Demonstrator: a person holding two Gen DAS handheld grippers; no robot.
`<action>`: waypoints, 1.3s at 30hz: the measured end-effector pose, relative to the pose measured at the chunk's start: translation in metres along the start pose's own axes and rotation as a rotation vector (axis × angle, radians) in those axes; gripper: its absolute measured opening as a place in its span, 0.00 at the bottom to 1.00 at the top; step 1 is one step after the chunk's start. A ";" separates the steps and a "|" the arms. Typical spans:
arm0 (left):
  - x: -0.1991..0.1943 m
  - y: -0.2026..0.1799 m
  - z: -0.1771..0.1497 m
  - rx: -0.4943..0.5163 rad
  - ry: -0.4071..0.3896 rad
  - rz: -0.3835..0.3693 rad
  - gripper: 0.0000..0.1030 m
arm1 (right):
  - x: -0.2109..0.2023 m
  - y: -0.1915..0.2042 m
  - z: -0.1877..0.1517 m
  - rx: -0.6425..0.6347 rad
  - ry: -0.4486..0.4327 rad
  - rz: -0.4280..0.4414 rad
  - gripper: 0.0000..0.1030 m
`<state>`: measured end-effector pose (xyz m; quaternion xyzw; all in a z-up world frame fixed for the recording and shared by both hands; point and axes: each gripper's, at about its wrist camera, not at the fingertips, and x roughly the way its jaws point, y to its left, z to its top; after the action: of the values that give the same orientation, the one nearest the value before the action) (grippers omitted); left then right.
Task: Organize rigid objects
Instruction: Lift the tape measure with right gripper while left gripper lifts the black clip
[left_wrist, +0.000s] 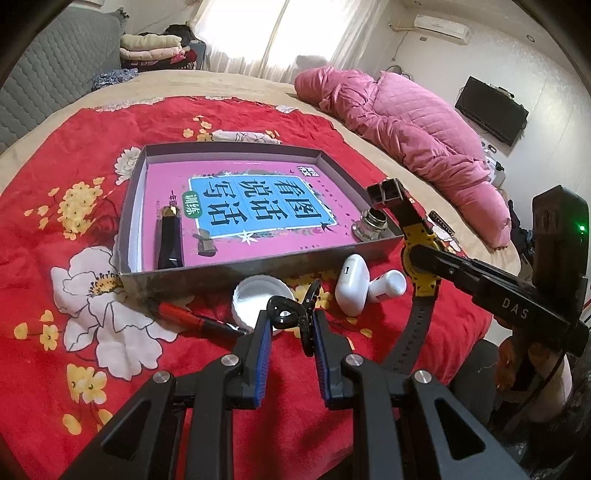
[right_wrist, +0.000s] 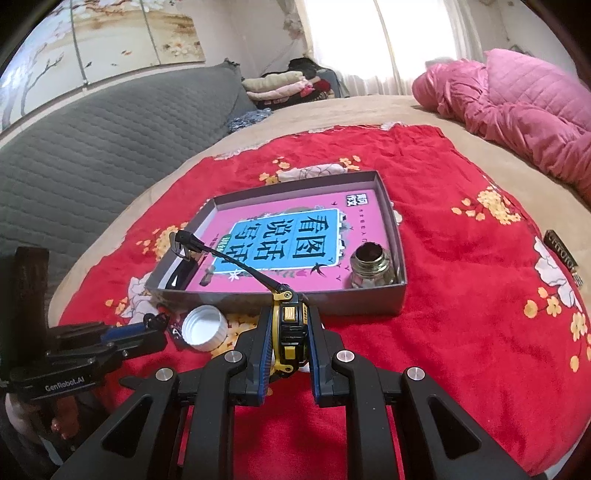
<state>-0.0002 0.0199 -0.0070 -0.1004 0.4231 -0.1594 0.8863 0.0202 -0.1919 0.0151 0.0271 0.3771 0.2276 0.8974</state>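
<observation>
Watch (right_wrist: 290, 332), yellow and black, is clamped at its stiff case by the right gripper (right_wrist: 288, 345) just before the box (right_wrist: 280, 301); its soft straps dangle, while the left gripper (left_wrist: 290, 332) pinches a black clip (left_wrist: 282, 314).

Blanket (left_wrist: 74, 155) was red with white and yellow flowers. Box (left_wrist: 229, 264) grey; book (left_wrist: 258, 206) inside pink with a blue panel. Watch (right_wrist: 290, 328) yellow and black. Cap (left_wrist: 255, 295) and earbud case (left_wrist: 352, 288) white. Quilt (left_wrist: 406, 122) pink, quilted.
</observation>
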 end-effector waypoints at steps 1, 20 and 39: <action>-0.001 0.000 0.000 0.001 -0.004 -0.001 0.21 | 0.000 0.001 0.000 -0.005 -0.002 0.000 0.17; -0.009 0.009 0.006 -0.021 -0.067 0.050 0.21 | -0.006 -0.007 0.017 0.033 -0.068 -0.055 0.17; -0.007 0.016 0.017 -0.059 -0.113 0.104 0.21 | -0.013 -0.006 0.040 0.060 -0.159 -0.113 0.17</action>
<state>0.0121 0.0386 0.0036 -0.1134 0.3817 -0.0948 0.9124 0.0418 -0.1981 0.0509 0.0505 0.3124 0.1624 0.9346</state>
